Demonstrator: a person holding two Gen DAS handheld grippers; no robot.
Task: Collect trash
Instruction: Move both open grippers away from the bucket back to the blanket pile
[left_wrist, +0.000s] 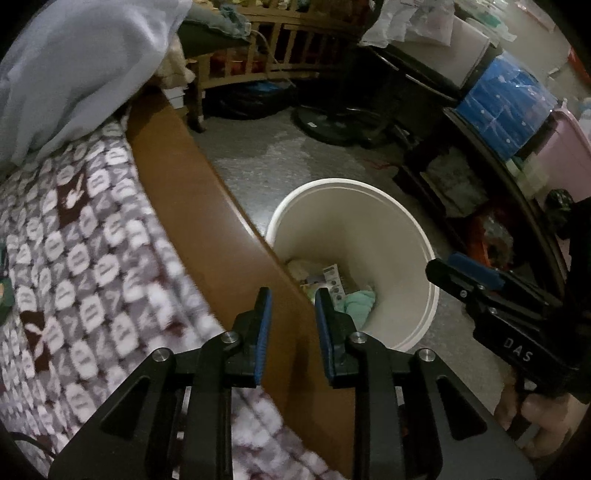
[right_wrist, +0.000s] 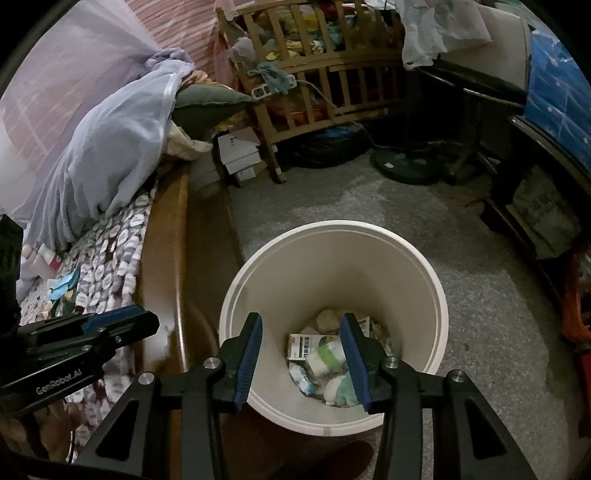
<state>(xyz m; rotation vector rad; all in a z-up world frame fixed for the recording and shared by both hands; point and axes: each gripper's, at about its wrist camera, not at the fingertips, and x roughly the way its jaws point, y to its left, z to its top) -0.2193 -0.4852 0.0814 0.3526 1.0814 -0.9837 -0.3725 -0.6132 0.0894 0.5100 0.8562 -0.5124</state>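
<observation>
Both my claws were spread and empty, the right claw (right_wrist: 301, 363) poised over the bin (right_wrist: 439, 295) with its collected trash (right_wrist: 321, 354), so the scraps (right_wrist: 61, 291) left on the bed (right_wrist: 110, 236) lay leftward, nearer my left claw (left_wrist: 291, 332).

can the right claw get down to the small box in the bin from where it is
Probably yes: the right claw hangs open and empty above the bin, whose mouth is uncovered, with the white box lying exposed on top.

Left gripper (left_wrist: 291, 306) and right gripper (right_wrist: 301, 334) both point steeply downward, jaws slightly apart and empty, side by side.
</observation>
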